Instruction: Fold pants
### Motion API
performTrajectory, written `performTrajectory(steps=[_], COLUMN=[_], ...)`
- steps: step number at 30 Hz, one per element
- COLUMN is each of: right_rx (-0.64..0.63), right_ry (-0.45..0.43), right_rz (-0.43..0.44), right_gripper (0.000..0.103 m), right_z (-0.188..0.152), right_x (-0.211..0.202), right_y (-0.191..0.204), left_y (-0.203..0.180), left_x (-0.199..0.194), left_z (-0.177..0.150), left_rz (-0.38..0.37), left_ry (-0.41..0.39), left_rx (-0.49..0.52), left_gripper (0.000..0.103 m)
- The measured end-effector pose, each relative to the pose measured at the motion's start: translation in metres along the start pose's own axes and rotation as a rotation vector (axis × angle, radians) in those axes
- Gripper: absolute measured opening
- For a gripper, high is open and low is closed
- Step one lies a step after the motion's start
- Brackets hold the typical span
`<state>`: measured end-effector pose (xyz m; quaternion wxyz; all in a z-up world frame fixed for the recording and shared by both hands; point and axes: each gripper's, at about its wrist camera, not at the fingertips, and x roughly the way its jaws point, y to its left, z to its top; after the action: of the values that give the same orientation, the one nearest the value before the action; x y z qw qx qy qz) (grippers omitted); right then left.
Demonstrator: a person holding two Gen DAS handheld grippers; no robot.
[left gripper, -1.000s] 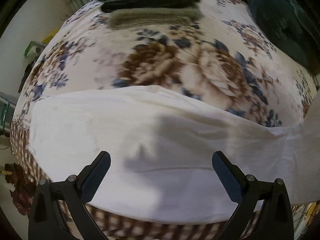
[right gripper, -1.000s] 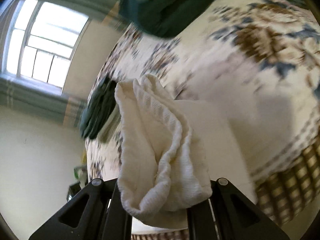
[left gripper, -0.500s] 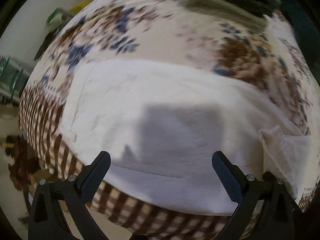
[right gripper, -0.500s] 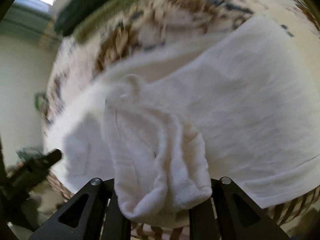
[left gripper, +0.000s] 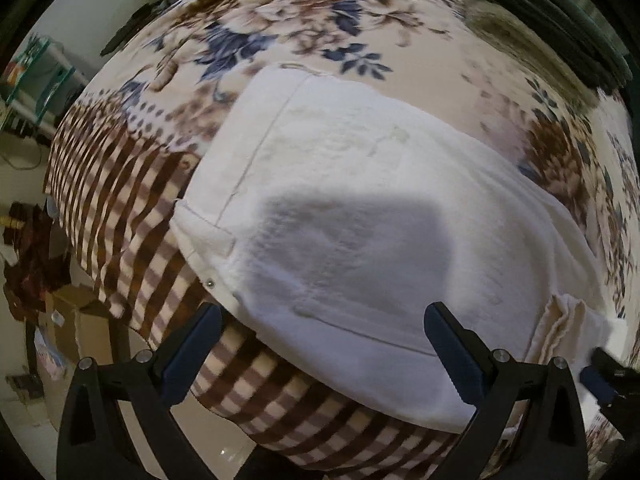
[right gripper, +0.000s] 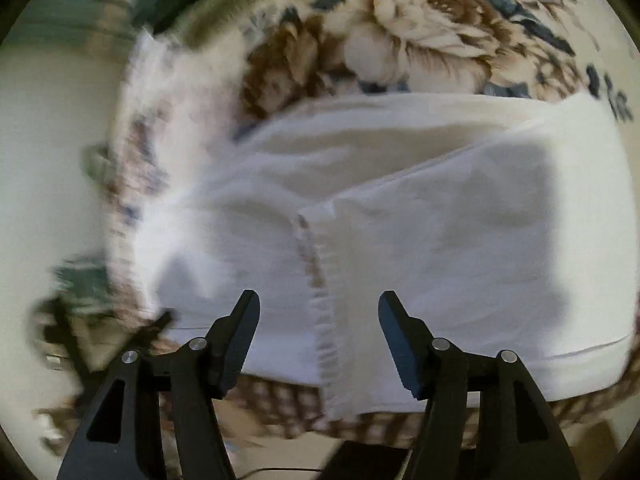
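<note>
White pants (left gripper: 360, 208) lie flat along the front edge of a bed with a floral cover (left gripper: 304, 20). Their waistband end with a rivet (left gripper: 209, 282) is at the left in the left wrist view. My left gripper (left gripper: 320, 332) is open and empty, just above the pants near the bed edge. In the right wrist view the leg end (right gripper: 440, 240) lies folded over onto the pants, its hem (right gripper: 320, 300) running down between my fingers. My right gripper (right gripper: 318, 320) is open and holds nothing.
Folded dark clothes (left gripper: 552, 16) are stacked at the bed's far side. A brown checked skirt (left gripper: 132, 200) hangs off the bed's front. Cardboard boxes (left gripper: 76, 332) and shelves (left gripper: 36, 76) stand on the floor at the left.
My right gripper carried the leg end over the pants, laid it down and opened. My left gripper swung left toward the waistband end, staying open.
</note>
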<state>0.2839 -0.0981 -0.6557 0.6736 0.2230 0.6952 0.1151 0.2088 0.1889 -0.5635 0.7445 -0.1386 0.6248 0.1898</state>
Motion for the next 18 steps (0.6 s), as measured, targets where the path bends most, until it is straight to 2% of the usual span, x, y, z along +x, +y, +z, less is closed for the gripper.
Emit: performTrajectory(steps=[3,6,9,10,13,18], right_rx=[-0.001,-0.044,0.059,0.099,0.217,0.197], right_ry=[0.045,0.086,0.039,0.022,-0.004,-0.053], right_rz=[-0.122,-0.320,-0.395,-0.430,-0.403,-0.387], right_gripper=[0.064,0.063,0.035,0.015,0.013,0.013], right_z=[0.003,0.003,0.002,0.002,0.002,-0.004], right_x=[0.033,0.068,0.070,0.067,0.057,0.044], right_y=[0.020,0.035,0.029,0.025,0.013,0.020], left_y=[0.007,0.013,0.020,0.023,0.033,0.047], left_x=[0.001,0.002,0.000,-0.001,-0.003,-0.005], left_z=[-0.002,-0.003,-0.004,-0.005,-0.007,-0.009], left_rz=[0.003,0.006,0.009,0.011,0.012,0.019], left_ry=[-0.001,0.005,0.000,-0.005,-0.010,-0.018], left_rx=[-0.020,-0.038,-0.048,-0.050,-0.067,-0.102], left_gripper=[0.103,0.103,0.103,0.103,0.103,0.103])
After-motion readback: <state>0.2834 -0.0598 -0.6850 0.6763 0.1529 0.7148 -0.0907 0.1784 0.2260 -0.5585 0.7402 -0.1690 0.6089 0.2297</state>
